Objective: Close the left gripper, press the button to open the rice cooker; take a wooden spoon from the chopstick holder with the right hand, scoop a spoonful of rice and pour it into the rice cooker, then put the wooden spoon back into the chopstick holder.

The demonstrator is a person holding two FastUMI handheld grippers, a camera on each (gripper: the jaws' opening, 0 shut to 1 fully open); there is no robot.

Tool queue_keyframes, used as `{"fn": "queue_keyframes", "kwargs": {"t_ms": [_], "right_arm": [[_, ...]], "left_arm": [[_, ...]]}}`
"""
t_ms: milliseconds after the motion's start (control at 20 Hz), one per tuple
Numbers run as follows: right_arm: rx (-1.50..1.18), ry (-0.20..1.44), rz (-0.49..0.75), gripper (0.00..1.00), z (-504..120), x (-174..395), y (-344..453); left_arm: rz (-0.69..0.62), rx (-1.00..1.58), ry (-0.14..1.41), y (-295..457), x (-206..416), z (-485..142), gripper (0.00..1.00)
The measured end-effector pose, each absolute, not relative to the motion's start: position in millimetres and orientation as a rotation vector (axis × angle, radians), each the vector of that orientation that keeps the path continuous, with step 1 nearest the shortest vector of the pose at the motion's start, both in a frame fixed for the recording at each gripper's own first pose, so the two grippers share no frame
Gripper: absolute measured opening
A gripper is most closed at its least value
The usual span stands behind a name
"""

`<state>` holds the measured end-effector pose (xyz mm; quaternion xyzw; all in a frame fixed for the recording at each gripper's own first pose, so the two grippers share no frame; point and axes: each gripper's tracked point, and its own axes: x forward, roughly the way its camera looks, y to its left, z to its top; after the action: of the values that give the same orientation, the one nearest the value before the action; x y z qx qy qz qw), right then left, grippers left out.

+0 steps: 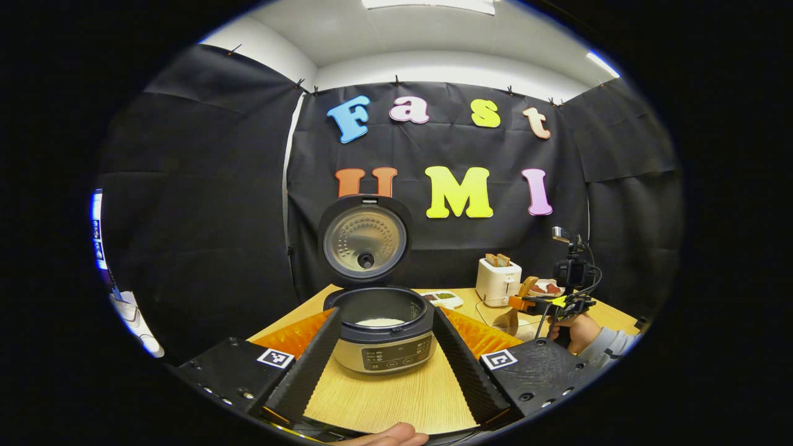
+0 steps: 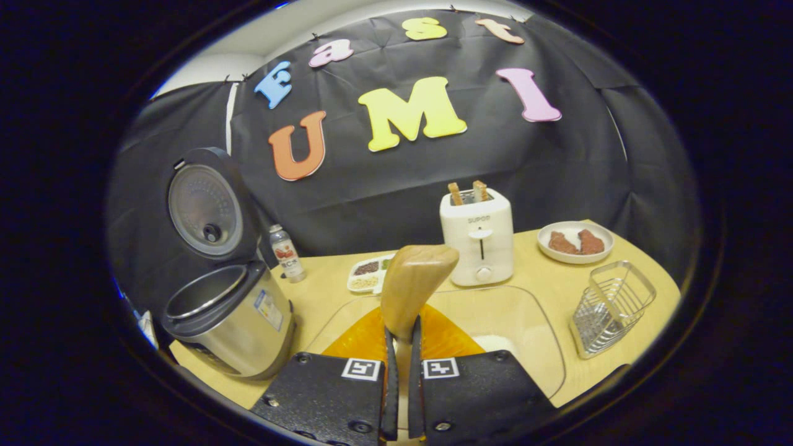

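With the cooker [image 1: 379, 322] lid up and rice in the pot, right gripper [image 2: 401, 347] is clamped on the spoon [image 2: 414, 285] handle, bowl up. Left gripper [image 1: 384, 365] is spread wide around the cooker. Looks like the return step: next, carry the spoon to the holder [image 2: 610, 306] at right and drop it in upright.

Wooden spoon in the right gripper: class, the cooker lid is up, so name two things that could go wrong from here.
1. The right gripper pinches only the narrow handle of the spoon, so it may twist or slip when loaded.
2. The cooker sits off to the side of the clear rice tub, so rice could spill onto the table on the way across.
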<state>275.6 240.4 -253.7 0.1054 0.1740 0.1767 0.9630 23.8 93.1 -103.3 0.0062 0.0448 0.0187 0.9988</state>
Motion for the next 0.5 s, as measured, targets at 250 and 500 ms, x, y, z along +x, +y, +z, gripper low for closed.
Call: {"fn": "queue_keyframes", "kwargs": {"t_ms": [250,500], "right_arm": [[0.433,0.436,0.396,0.12,-256.9,276.0,242.1],[0.645,0.451,0.369,0.11,-246.9,276.3,212.5]], "left_arm": [[0.057,0.054,0.099,96.7,20.3,-105.9,0.94],[0.061,0.049,0.108,100.5,19.5,-109.5,0.94]]}}
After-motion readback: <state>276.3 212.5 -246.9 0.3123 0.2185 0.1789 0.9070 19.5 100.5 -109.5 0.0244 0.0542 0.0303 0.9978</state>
